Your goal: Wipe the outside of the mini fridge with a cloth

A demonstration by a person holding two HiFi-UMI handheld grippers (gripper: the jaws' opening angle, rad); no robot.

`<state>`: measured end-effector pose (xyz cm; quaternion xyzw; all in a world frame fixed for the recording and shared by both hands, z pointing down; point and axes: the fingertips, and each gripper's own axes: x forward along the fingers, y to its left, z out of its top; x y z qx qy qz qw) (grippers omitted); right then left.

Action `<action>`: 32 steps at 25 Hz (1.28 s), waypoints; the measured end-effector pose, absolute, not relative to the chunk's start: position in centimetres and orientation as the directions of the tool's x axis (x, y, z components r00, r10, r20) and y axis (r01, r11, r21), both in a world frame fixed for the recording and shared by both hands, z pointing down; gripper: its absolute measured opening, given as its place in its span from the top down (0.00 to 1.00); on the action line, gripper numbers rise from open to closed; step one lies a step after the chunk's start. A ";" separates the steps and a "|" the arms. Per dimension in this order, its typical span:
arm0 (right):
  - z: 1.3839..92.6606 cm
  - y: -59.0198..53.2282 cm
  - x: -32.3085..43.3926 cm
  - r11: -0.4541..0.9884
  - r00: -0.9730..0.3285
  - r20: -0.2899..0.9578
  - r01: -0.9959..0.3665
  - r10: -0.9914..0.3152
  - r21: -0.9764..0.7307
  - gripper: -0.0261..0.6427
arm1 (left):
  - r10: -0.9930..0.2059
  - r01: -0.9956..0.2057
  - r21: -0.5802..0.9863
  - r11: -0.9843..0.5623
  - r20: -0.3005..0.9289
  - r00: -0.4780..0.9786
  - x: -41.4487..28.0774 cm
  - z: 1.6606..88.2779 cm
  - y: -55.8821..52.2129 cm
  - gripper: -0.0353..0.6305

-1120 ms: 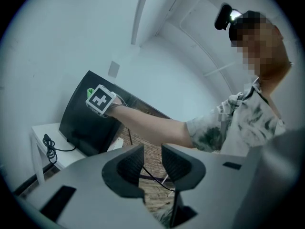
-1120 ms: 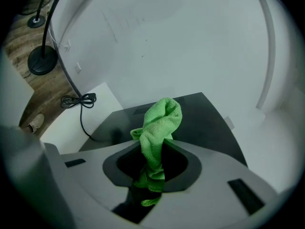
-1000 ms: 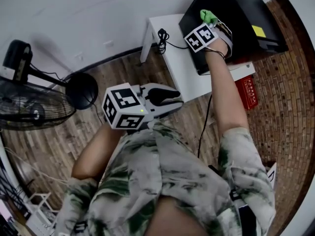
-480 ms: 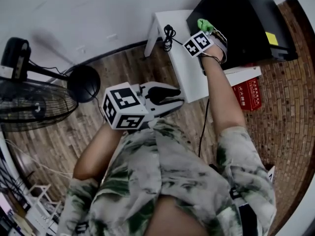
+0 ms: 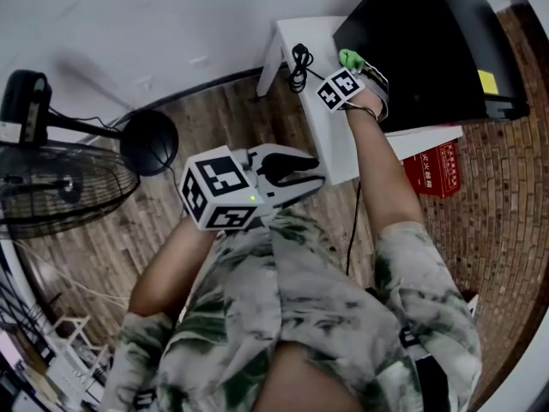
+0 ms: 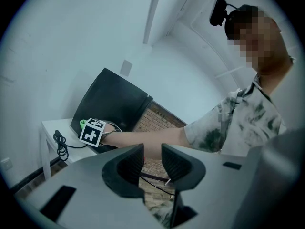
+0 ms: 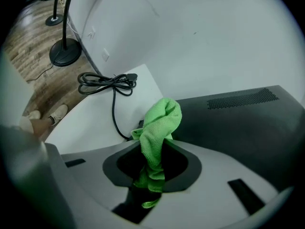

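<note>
Fridge [image 5: 429, 50] sits on the white tabletop [image 5: 322, 136], up front & to my right, its far end cut off by the frame. Cloth [image 7: 159, 128] is clamped in the right gripper [image 7: 153, 156], fingers shut on it. The bunched tip pokes fwd at the fridge's left edge, w/ the dark panel running off rightward, so I'd wipe that way. Can't tell if the cloth actually presses on. Left gripper [image 6: 152, 156]: fingers apart, nothing between, held by my chest, well away.

The mini fridge [image 5: 429, 50] runs off the head view's top edge, the fan [image 5: 51, 187] off its left. The cloth [image 7: 159, 128] sinks out of sight between the fingers [image 7: 183, 168] of the right gripper [image 7: 153, 165]. The table [image 5: 330, 144] partly hides a red box [image 5: 437, 166].
</note>
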<state>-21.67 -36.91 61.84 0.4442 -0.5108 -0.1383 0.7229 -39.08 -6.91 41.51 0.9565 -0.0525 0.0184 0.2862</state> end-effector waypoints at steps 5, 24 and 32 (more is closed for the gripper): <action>63.7 -36.7 -21.8 0.612 0.442 0.642 -0.231 -0.627 0.757 0.81 | -0.104 -0.119 0.565 -0.816 0.059 0.993 -39.1 42.1 -7.8 0.76; 35.9 -42.5 -29.1 0.259 0.286 0.296 -0.160 -0.911 0.953 0.81 | -0.047 -0.051 0.503 -0.863 0.022 0.999 -38.2 39.1 -7.2 0.76; 29.3 -44.9 -27.0 0.172 0.352 0.194 -0.093 -0.916 0.981 0.81 | -0.043 -0.047 0.496 -0.867 0.020 0.999 -38.8 38.8 -6.9 0.76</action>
